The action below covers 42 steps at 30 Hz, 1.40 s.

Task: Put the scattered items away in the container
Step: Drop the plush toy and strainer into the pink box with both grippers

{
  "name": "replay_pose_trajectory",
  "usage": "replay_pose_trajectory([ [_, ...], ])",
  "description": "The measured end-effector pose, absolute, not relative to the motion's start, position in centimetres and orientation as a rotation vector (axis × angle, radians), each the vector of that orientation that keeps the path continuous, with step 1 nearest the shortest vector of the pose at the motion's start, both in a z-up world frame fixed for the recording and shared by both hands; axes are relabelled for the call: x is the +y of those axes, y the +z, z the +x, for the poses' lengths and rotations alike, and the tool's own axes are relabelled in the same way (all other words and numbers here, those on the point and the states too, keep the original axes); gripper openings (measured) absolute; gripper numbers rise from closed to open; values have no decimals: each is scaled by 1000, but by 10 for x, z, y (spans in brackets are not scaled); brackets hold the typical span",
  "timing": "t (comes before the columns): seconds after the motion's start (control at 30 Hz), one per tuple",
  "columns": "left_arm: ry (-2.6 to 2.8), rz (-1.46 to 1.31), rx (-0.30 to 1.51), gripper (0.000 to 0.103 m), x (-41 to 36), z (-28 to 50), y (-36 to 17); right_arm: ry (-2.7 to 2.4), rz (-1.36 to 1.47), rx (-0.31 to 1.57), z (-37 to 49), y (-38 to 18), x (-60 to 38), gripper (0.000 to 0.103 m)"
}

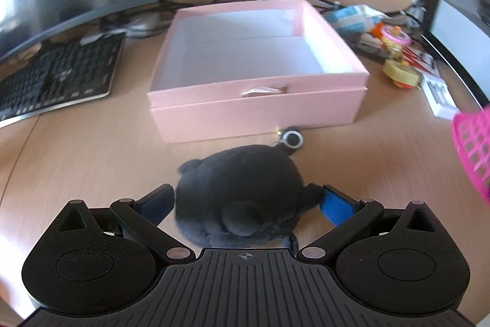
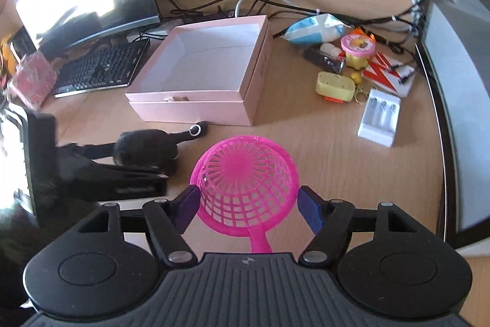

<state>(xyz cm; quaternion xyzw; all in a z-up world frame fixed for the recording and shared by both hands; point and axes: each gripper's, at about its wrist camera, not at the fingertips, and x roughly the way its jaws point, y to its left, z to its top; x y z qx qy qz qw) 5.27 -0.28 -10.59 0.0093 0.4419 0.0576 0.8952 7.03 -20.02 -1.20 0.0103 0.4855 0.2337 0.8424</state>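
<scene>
The right hand-held gripper [image 2: 248, 206] clamps the pink strainer [image 2: 245, 186] by its mesh bowl (handle trailing back). The left hand-held gripper [image 1: 245, 201] straddles the black plush toy [image 1: 242, 195], jaws wide; contact unclear.

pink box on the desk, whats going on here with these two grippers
A person is tidying desk clutter into the pink box, which looks empty so far. The right gripper holds a pink plastic strainer by its bowl, lifted above the desk. The left gripper is open around a black plush toy lying in front of the box, not yet gripping it. More small items wait to the right of the box.
</scene>
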Motion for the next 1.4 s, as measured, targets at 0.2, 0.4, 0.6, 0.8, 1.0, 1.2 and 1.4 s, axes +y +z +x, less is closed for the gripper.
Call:
replay_pose_trajectory([
  [0.2, 24, 22, 902, 85, 3, 30, -90, 475, 50, 978, 65, 15, -202, 71],
  [0.4, -146, 33, 764, 85, 4, -8, -29, 528, 84, 920, 65, 48, -198, 71],
  [0.6, -161, 7, 580, 86, 14, 1, 39, 593, 115, 798, 75, 101, -184, 71],
  [0.8, -112, -6, 437, 86, 24, 28, 90, 572, 128, 608, 96, 153, -169, 71],
  [1.0, -78, -31, 443, 86, 39, 72, 92, 594, 175, 546, 134, 174, -151, 71],
  [1.2, -36, 12, 513, 86, 45, 109, 50, 599, 250, 657, 185, 134, -141, 71],
  [1.4, -35, -11, 526, 88, 55, 152, 24, 607, 374, 778, 240, 83, -133, 71],
])
